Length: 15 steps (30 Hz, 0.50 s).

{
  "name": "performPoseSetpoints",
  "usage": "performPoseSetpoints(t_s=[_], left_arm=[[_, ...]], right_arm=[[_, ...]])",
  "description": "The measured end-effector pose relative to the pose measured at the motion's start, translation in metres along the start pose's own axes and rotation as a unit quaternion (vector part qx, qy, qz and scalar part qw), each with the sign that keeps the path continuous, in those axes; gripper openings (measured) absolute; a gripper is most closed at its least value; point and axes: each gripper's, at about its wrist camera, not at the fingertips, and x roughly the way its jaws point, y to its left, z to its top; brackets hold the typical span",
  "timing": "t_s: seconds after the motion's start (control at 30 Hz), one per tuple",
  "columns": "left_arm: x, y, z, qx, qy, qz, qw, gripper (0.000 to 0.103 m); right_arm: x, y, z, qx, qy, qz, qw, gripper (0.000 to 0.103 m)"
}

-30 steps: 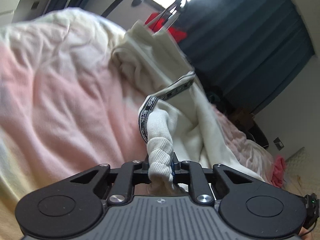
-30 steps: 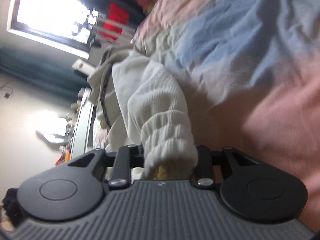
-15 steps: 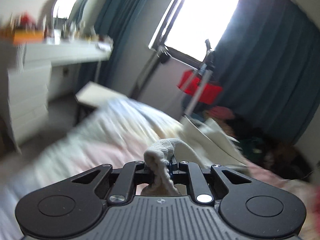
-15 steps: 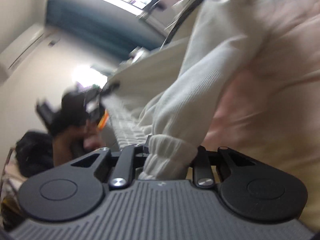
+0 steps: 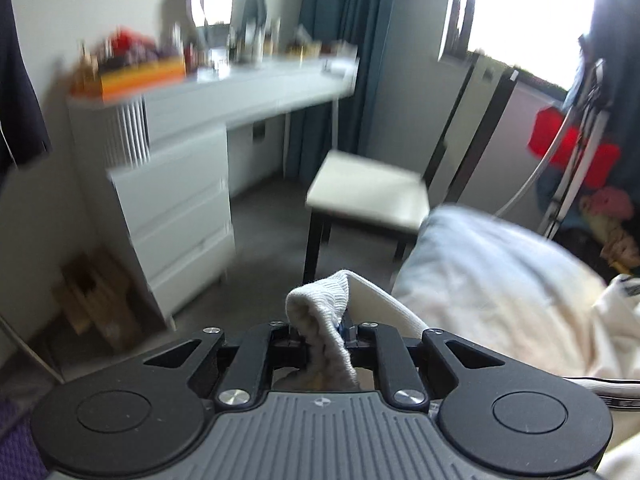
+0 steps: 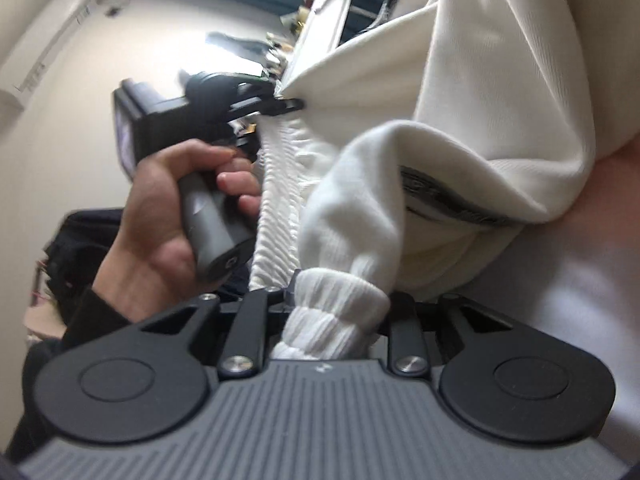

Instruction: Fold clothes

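Observation:
A cream white sweatshirt (image 6: 492, 92) with ribbed cuffs and a black-and-white patterned band (image 6: 448, 196) hangs between my two grippers over the bed. My left gripper (image 5: 322, 330) is shut on one ribbed cuff (image 5: 320, 308); the rest of the garment (image 5: 616, 320) trails off to the right. My right gripper (image 6: 336, 308) is shut on the other ribbed cuff (image 6: 332, 312). In the right wrist view the left gripper (image 6: 280, 106) and the hand holding it (image 6: 160, 208) show at the left, pinching the ribbed hem (image 6: 280, 184).
A bed with pale pink and white bedding (image 5: 488, 272) lies lower right. A white-seated chair (image 5: 368, 196) stands beside it. A white desk with drawers (image 5: 180, 188) and clutter runs along the left wall. A bright window (image 5: 532, 12) and a red item on a rack (image 5: 572, 148) are right.
Both grippers have lifted and swung with the sweatshirt. The left view turned from the bed toward the desk and chair. The right view now looks across at the left gripper and hand.

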Motion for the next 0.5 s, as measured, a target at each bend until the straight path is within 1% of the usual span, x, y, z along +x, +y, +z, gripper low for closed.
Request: performPoseSetpoints(t_s=[0.03, 0.1, 0.13, 0.17, 0.2, 0.23, 0.27, 0.3, 0.33, 0.37, 0.4, 0.43, 0.5], left_arm=[[0.007, 0.002, -0.003, -0.004, 0.007, -0.003, 1.0000, 0.017], [0.017, 0.007, -0.009, -0.009, 0.019, -0.008, 0.9997, 0.025], [0.017, 0.006, -0.011, -0.006, 0.019, -0.011, 0.9997, 0.026], [0.013, 0.005, -0.010, -0.002, 0.017, -0.012, 0.9998, 0.028], [0.008, 0.004, -0.008, 0.002, 0.015, -0.013, 0.9998, 0.036], [0.002, 0.005, -0.008, 0.002, 0.014, -0.017, 0.9998, 0.043], [-0.006, 0.005, -0.006, 0.001, 0.008, -0.020, 0.9998, 0.059], [-0.016, 0.003, -0.006, 0.002, -0.003, -0.020, 0.9998, 0.074], [-0.028, 0.000, -0.008, 0.006, -0.016, -0.019, 0.9997, 0.080], [-0.040, -0.003, -0.009, 0.011, -0.028, -0.018, 0.9994, 0.084], [-0.054, -0.006, -0.013, 0.015, -0.041, -0.021, 0.9989, 0.084], [-0.069, -0.008, -0.018, 0.015, -0.054, -0.027, 0.9981, 0.085], [-0.099, -0.013, -0.039, 0.012, -0.080, -0.050, 0.9955, 0.088]], right_arm=[[-0.001, -0.003, 0.003, 0.007, 0.005, 0.000, 1.000, 0.027], [-0.003, -0.008, 0.009, 0.017, 0.015, 0.000, 1.000, 0.027], [-0.005, -0.006, 0.011, 0.016, 0.020, -0.003, 1.000, 0.028], [-0.008, -0.003, 0.012, 0.008, 0.023, -0.007, 1.000, 0.031], [-0.012, 0.003, 0.012, -0.010, 0.021, -0.018, 1.000, 0.034], [-0.016, 0.010, 0.010, -0.033, 0.018, -0.029, 0.999, 0.040], [-0.022, 0.018, 0.008, -0.059, 0.015, -0.039, 0.997, 0.050], [-0.027, 0.025, 0.005, -0.084, 0.014, -0.048, 0.995, 0.056], [-0.035, 0.032, 0.000, -0.108, 0.011, -0.056, 0.993, 0.071], [-0.045, 0.036, -0.005, -0.130, 0.006, -0.059, 0.990, 0.086], [-0.055, 0.040, -0.010, -0.150, 0.000, -0.061, 0.987, 0.088], [-0.065, 0.047, -0.013, -0.164, -0.003, -0.062, 0.984, 0.087], [-0.085, 0.062, -0.017, -0.190, -0.013, -0.078, 0.979, 0.087]])
